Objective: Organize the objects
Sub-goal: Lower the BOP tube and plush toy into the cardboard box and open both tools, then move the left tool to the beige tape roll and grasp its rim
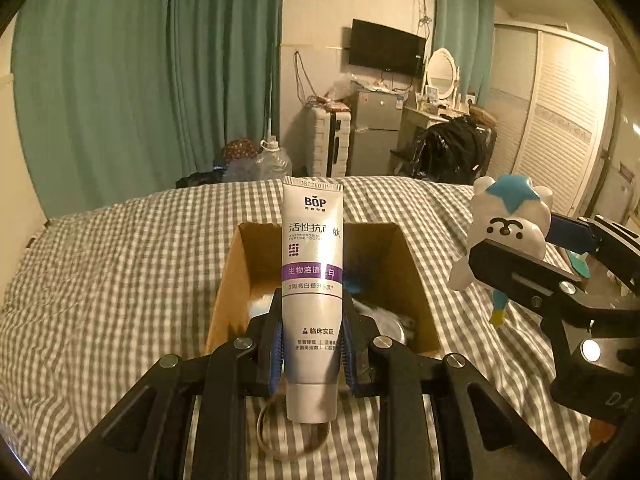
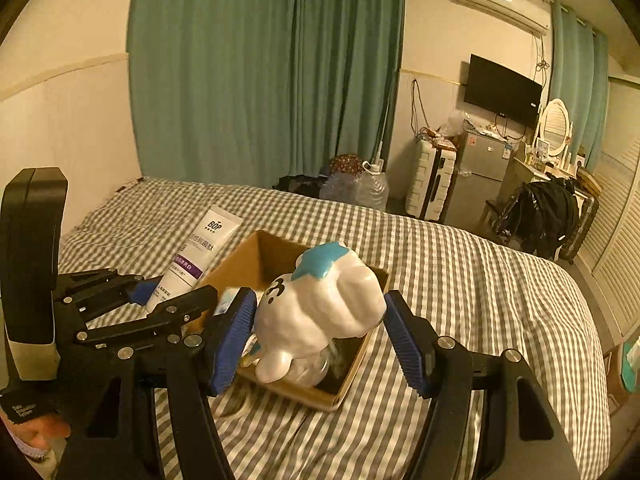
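Note:
My left gripper (image 1: 312, 320) is shut on a white-and-purple toothpaste tube (image 1: 312, 240), held upright with its cap toward the camera, just in front of an open cardboard box (image 1: 404, 264) on the bed. At the right edge, the right gripper (image 1: 532, 248) holds a white bear figurine (image 1: 508, 220) with a blue patch in the air. In the right wrist view, the right gripper (image 2: 320, 332) is shut on the figurine (image 2: 328, 304) directly over the box (image 2: 352, 372). The left gripper (image 2: 168, 294) and tube (image 2: 200, 252) sit at the box's left side.
A grey checked bedcover (image 1: 120, 280) lies under everything. A pale ring (image 1: 280, 440) rests on it near the box's front edge. The box holds a glass jar (image 2: 316, 368) and other small items. Beyond the bed are water jugs (image 1: 272, 160), a suitcase and a fridge.

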A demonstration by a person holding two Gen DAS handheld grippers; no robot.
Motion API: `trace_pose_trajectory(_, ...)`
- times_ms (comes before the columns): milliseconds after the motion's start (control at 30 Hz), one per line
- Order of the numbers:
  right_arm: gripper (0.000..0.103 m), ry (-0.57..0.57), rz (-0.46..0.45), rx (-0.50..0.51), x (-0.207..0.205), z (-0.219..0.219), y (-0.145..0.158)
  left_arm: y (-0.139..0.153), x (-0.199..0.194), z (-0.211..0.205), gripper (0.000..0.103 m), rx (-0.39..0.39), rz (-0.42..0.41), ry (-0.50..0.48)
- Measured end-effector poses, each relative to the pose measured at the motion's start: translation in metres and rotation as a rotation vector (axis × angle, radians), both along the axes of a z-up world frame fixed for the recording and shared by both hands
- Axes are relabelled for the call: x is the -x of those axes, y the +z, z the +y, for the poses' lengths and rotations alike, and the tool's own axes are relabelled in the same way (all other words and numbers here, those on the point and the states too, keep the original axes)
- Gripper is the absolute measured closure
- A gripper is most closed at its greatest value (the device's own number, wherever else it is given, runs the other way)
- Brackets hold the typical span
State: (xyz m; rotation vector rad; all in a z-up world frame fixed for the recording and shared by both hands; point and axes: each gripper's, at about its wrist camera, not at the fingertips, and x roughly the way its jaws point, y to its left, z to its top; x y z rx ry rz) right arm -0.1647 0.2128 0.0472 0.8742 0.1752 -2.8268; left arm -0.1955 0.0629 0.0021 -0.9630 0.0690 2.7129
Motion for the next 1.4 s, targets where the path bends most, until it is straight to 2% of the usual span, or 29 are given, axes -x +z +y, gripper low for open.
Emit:
trace_pose_trajectory(300,0.038,-0.039,-0.077,0.014,0.098,0.014,-0.055,-0.047,0.076,0.005,0.079,0.011,-0.022,0.018)
trace_pose_trajectory(400,0.038,-0.05,-0.104,0.04,0.116,0.016,-0.076,-0.065,0.089,0.003,0.079,0.008,-0.05,0.033)
trace_pose_trajectory(500,0.037,-0.041,-0.12,0.062,0.124,0.018,-0.094,-0.075,0.092,0.004,0.079,0.013,-0.032,0.034)
trace_pose_trajectory(600,0.036,-0.037,-0.126,0.072,0.125,0.019,-0.102,-0.079,0.093,0.003,0.073,0.006,-0.017,0.046)
trace_pose_trajectory(633,0.033,-0.04,-0.12,0.072,0.123,0.02,-0.102,-0.079,0.092,0.003,0.067,0.005,-0.013,0.052)
trace_pose_trajectory(667,0.028,-0.044,-0.109,0.074,0.12,0.022,-0.098,-0.079,0.092,0.002,0.048,0.006,-0.012,0.061)
trace_pose_trajectory(700,0.027,-0.044,-0.102,0.074,0.119,0.023,-0.095,-0.077,0.09,0.001,0.039,0.005,-0.004,0.079)
trace_pose_trajectory(800,0.023,-0.058,-0.067,0.073,0.104,0.024,-0.08,-0.065,0.078,-0.004,0.037,-0.013,0.007,0.079)
trace_pose_trajectory(967,0.023,-0.071,-0.046,0.081,0.07,0.029,-0.048,-0.04,0.044,-0.01,0.029,0.024,0.044,0.099)
trace_pose_trajectory(1133,0.017,-0.075,-0.005,0.103,0.016,0.027,-0.011,-0.007,0.003,-0.018,0.023,-0.001,0.087,0.129)
trace_pose_trajectory(1200,0.017,-0.079,0.019,0.097,-0.007,0.026,0.003,0.005,-0.016,-0.025,0.018,-0.02,0.108,0.143)
trace_pose_trajectory(1333,0.014,-0.084,0.053,0.078,-0.045,0.025,0.017,0.023,-0.05,-0.033,0.014,-0.026,0.154,0.155)
trace_pose_trajectory(1400,0.011,-0.094,0.069,0.067,-0.061,0.025,0.016,0.027,-0.072,-0.039,0.008,-0.017,0.187,0.175)
